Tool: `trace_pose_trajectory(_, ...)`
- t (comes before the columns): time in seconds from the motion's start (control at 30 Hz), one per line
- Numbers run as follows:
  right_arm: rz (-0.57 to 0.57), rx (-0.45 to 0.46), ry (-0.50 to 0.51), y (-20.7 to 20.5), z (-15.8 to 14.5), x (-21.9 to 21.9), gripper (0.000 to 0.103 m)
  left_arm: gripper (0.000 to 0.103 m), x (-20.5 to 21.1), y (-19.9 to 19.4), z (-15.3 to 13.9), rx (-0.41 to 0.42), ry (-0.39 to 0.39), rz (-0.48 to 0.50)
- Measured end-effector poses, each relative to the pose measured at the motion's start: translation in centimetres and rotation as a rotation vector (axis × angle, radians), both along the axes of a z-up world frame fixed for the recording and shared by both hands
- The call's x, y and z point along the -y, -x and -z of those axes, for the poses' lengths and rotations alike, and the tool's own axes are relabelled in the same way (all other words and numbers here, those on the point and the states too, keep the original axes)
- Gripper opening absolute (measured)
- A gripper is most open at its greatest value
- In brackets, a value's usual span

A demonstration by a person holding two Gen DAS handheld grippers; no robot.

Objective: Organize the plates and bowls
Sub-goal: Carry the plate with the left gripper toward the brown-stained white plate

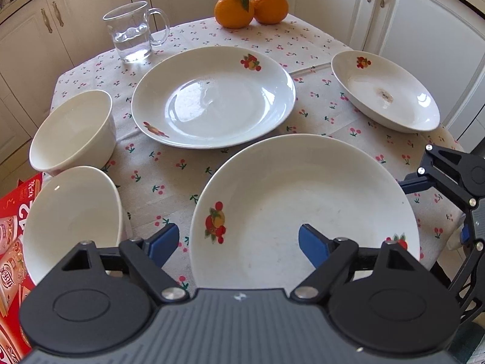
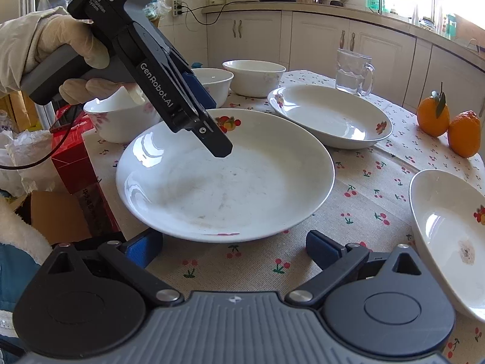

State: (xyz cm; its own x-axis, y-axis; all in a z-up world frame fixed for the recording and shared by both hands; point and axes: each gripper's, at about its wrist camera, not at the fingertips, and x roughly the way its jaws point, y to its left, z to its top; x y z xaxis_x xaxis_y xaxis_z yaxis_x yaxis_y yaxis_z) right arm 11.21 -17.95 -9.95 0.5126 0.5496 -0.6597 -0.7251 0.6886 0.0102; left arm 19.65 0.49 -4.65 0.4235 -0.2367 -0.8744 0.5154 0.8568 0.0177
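Left hand-held gripper (image 1: 239, 241) hangs with its jaws apart astride the near-left rim of the nearest plate (image 1: 303, 212), one blue pad outside on the cloth, the other over the well; neither pad seems to press yet. To its left stand two white bowls (image 1: 74, 132), beyond it a second plate (image 1: 212, 97), and at far right a stained plate (image 1: 385, 91). For a sound pinch, I would lower the outer pad under the lip before closing, since glazed china likely slips. Right hand-held gripper (image 2: 233, 248), also open and empty, waits just off the same plate's opposite edge and could steady it on the counter (image 1: 169, 179).
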Motion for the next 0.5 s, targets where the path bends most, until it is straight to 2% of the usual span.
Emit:
trace_pose_trajectory(0.17, -0.023, 0.003, 0.0, 0.2, -0.2, -0.2, 0.093, 0.072, -0.1, -0.9, 0.2, -0.038, -0.005, 0.015)
trace_pose_trajectory(0.23, -0.031, 0.003, -0.002, 0.3, -0.3, -0.2, 0.089, 0.07, -0.1, -1.1, 0.2, -0.046, -0.009, 0.024)
trace_pose_trajectory(0.5, -0.039, 0.003, -0.006, 0.4, -0.3, -0.1, 0.088, 0.056, -0.3, -2.3, 0.5, -0.118, -0.012, 0.064)
